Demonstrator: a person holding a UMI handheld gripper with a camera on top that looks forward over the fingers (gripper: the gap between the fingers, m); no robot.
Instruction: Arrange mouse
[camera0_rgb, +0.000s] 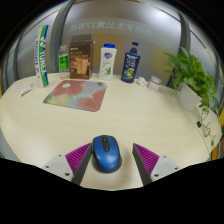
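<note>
A blue and black computer mouse (106, 155) lies on the pale round table (150, 110), between my two fingers. My gripper (112, 160) is open, with a gap between each purple pad (80, 157) and the mouse's sides. A pinkish mouse mat (76, 94) lies flat on the table well beyond the fingers, to the left.
Along the table's far side stand a green-white tall pack (43, 57), a bottle (63, 61), a brown box (81, 58), a white-green pouch (107, 62) and a dark blue bottle (130, 63). A leafy plant (194, 78) stands at the right.
</note>
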